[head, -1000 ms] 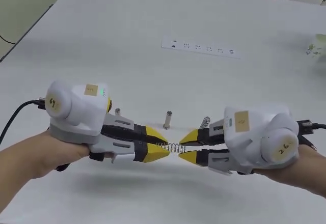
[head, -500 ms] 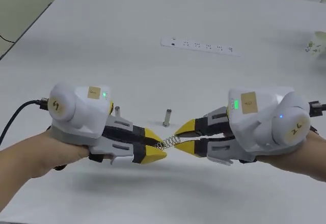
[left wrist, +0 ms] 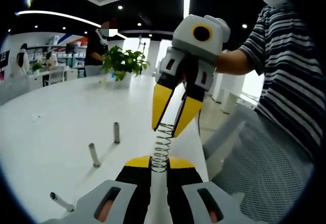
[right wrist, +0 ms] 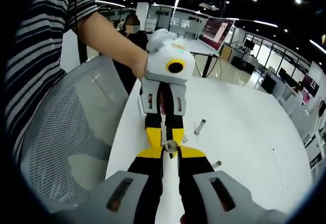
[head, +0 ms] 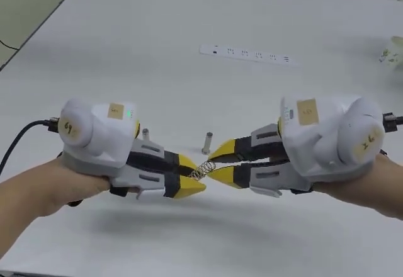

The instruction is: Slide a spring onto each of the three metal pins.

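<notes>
A short metal spring (head: 202, 170) hangs above the white table (head: 157, 44), held at both ends. My left gripper (head: 192, 178) is shut on its near end, and my right gripper (head: 213, 165) is shut on the other end, slightly higher. In the left gripper view the spring (left wrist: 162, 146) rises from my own jaws to the right gripper (left wrist: 166, 128). Seen from the right gripper, the spring (right wrist: 170, 145) is end-on between the yellow tips. Two upright pins (head: 146, 134) (head: 207, 143) stand just behind the grippers. Three pins (left wrist: 116, 132) (left wrist: 94, 154) (left wrist: 62, 202) line up in the left gripper view.
A white power strip (head: 250, 55) lies farther back on the table. A black cable (head: 17, 143) trails off to the left of my left gripper. A grey mesh chair (right wrist: 66, 132) stands at the table's near edge. A potted plant (left wrist: 124, 62) sits at the far end.
The right gripper has moved left and slightly up towards the left gripper. The spring between them, level a second ago, is now shorter and tilted.
</notes>
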